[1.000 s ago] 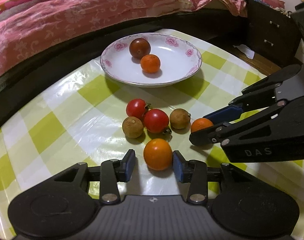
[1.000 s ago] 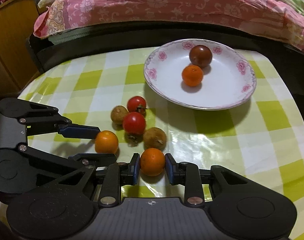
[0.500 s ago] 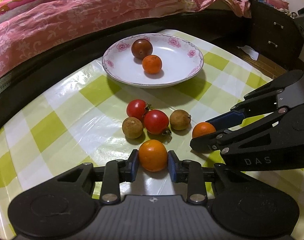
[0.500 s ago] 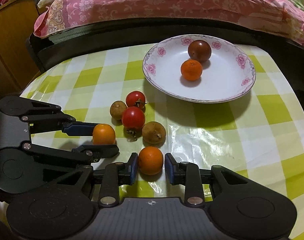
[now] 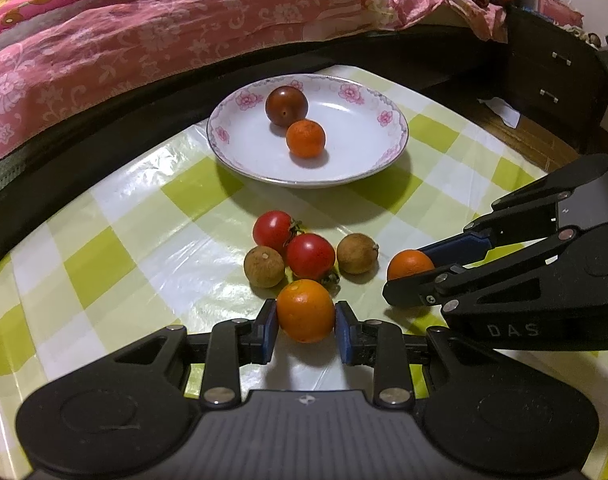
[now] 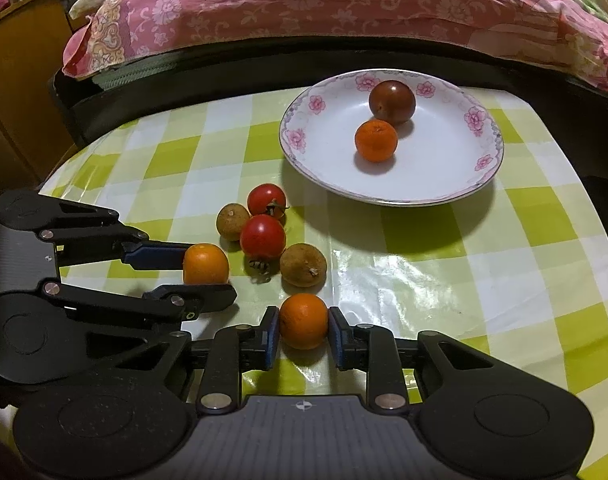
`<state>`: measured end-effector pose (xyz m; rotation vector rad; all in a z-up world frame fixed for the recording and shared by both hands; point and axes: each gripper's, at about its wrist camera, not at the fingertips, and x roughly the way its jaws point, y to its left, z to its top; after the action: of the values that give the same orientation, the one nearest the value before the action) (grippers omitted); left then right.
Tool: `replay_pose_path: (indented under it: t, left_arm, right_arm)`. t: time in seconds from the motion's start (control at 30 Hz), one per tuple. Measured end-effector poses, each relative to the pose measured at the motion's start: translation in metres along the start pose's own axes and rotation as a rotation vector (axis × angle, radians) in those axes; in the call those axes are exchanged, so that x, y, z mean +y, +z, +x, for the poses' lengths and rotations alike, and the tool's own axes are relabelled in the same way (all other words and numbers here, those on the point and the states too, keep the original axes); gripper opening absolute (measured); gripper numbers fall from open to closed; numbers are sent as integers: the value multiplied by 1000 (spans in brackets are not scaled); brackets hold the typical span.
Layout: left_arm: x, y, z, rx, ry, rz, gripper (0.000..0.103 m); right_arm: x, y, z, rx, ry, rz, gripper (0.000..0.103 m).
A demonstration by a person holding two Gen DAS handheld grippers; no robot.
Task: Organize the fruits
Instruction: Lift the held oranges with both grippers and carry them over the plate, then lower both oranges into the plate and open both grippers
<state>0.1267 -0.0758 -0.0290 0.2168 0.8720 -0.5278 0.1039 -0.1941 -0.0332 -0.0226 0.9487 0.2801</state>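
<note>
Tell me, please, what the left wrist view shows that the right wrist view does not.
Only the left wrist view shows the dark drawers and a white scrap on the floor. Only the right wrist view shows the wooden cabinet. Both show the plate with two fruits, two tomatoes, two brown fruits, and each gripper, left and right, shut on an orange.

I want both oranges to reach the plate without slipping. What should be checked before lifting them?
1. Left gripper pads press its orange: ok.
2. Right gripper pads press its orange: ok.
3. Right gripper's jaws just closed; grip firm enough: cannot tell.
4. Plate has bare room beside its two fruits: ok.
5. Tomatoes and brown fruits sit close ahead of the left orange, may get nudged: not ok.
</note>
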Motion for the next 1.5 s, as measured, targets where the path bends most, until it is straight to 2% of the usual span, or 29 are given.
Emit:
replay_pose_path:
  t: [0.73, 1.5]
  left_arm:
    - [-7, 44, -1, -69, 45, -2, 37]
    - [-2, 77, 21, -102, 75, -23, 37]
  right_arm:
    - [-23, 25, -17, -102, -53, 52, 22]
    - [-49, 52, -6, -156, -93, 100, 23]
